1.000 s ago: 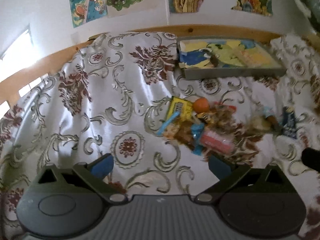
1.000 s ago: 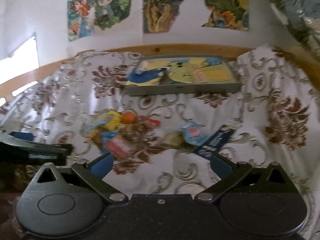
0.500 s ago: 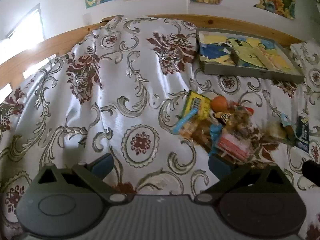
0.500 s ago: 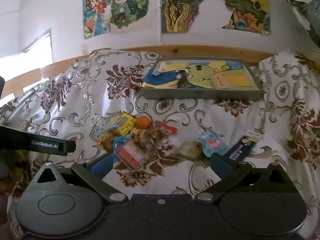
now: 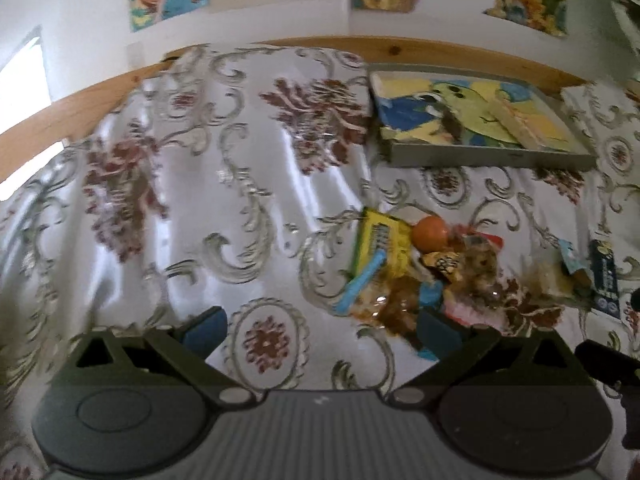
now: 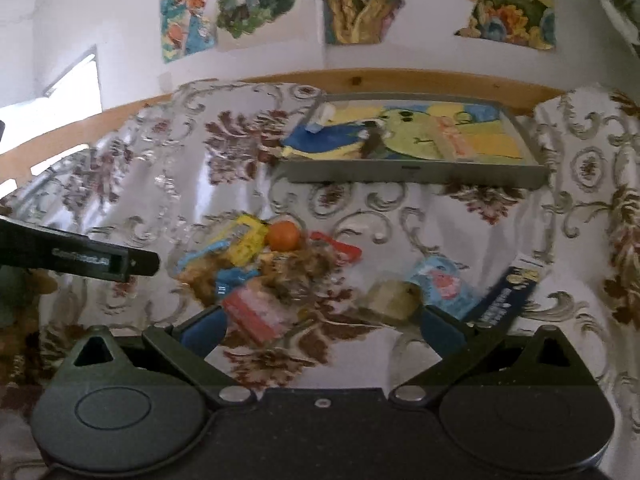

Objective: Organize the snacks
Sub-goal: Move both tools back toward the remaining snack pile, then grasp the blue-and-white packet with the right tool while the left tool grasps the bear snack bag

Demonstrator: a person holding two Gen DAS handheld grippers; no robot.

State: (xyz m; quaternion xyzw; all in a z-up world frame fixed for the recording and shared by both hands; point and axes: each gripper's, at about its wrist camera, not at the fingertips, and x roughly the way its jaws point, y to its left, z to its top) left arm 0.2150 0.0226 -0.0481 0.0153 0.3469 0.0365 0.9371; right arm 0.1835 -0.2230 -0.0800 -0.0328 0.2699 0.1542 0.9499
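We are holding the left gripper (image 5: 322,330) with its blue-padded jaws spread wide apart and gripping nothing, hovering over the shiny white cloth with grey scrolls and dark red flowers (image 5: 240,184) that is covering the surface. The right gripper (image 6: 322,326) is likewise standing open and empty, its jaws apart above the near side of the snack pile. The snacks are lying in a loose heap around the middle of the cloth: a yellow rectangular packet (image 6: 250,240) is touching a small round orange fruit (image 6: 284,236), a pink and red wrapped bar (image 6: 258,312) is sitting nearest us, and crinkled clear brown wrappers (image 6: 298,270) are filling the space between. Toward the cloth's right edge, a pale beige wrapped piece (image 6: 390,300), a light blue pouch with pink print (image 6: 442,284) and a dark navy stick packet (image 6: 508,292) are lying side by side. Along the far edge, against a wooden rail (image 6: 400,80), a shallow grey tray with a colourful cartoon picture inside (image 6: 412,172) is resting. The left gripper's black side is showing at the left edge of the right wrist view.
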